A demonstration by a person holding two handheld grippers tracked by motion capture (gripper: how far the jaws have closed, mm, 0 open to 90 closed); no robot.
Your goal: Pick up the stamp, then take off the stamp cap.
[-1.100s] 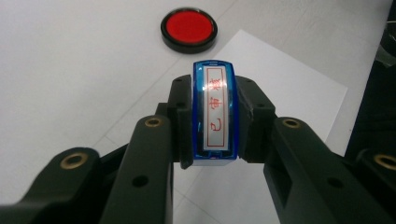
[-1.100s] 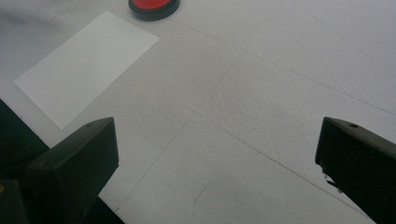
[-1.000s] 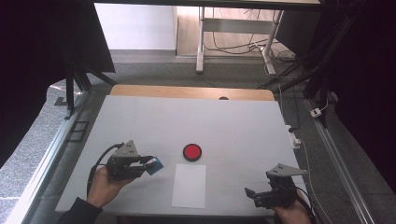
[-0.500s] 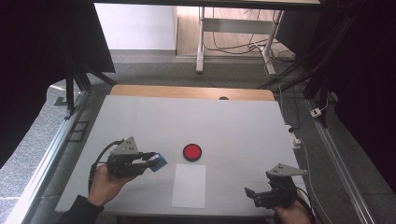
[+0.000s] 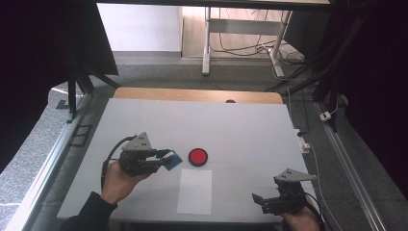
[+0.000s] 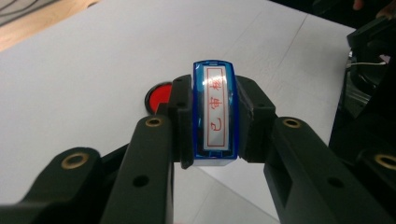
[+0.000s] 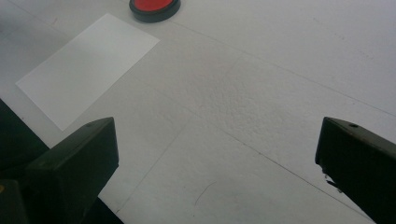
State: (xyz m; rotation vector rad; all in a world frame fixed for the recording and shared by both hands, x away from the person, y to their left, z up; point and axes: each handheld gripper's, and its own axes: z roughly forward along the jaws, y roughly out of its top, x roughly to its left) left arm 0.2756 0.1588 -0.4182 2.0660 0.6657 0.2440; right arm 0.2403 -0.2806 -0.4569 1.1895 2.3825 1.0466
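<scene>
My left gripper [image 5: 169,159] is shut on a blue stamp [image 6: 215,114] with a white label and red characters; in the high view the blue stamp [image 5: 173,160] hangs above the table just left of a round red ink pad [image 5: 197,156]. The red ink pad [image 6: 158,95] peeks out behind the jaws in the left gripper view. A white sheet of paper [image 5: 195,191] lies in front of the pad. My right gripper [image 5: 258,200] rests low at the table's front right, open, nothing between its jaws. In its own view the paper [image 7: 88,67] and the ink pad [image 7: 155,6] lie ahead.
The white table [image 5: 250,130] has a wooden strip [image 5: 197,95] along its far edge. Metal rails run along both sides. Cables and a desk frame stand on the floor beyond. Dark curtains hang left and right.
My left hand has lifted a little and carried the stamp slightly toward the ink pad. The right gripper has stayed where it was.
</scene>
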